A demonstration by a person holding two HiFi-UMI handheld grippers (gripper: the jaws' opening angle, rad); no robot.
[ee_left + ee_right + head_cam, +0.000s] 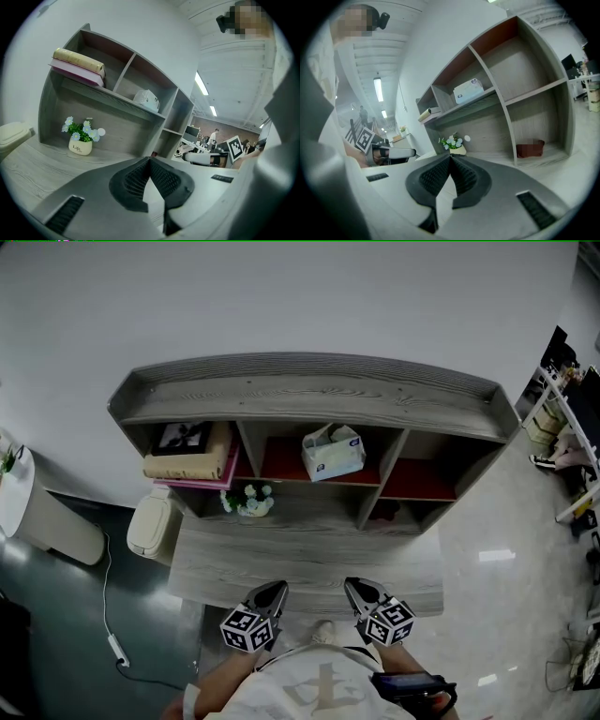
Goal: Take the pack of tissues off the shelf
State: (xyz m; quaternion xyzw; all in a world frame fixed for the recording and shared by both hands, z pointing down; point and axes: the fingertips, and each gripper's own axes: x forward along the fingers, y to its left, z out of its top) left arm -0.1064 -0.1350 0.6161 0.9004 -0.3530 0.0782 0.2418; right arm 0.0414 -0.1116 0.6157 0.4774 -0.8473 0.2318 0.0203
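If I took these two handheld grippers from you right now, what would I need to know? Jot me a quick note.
Left gripper: fingers shut, nothing between them, at the front edge of the desk.
Right gripper: likewise shut and empty, beside the left one.
Pack of tissues: in the middle compartment of the shelf's upper row, untouched.
Done: nothing yet.
Left: reach in, open, grip the pack, bring it out.

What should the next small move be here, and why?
Probably open the right gripper and reach it toward the tissue pack in the shelf's middle upper compartment: its jaws are together, empty, and well short of the untouched pack.
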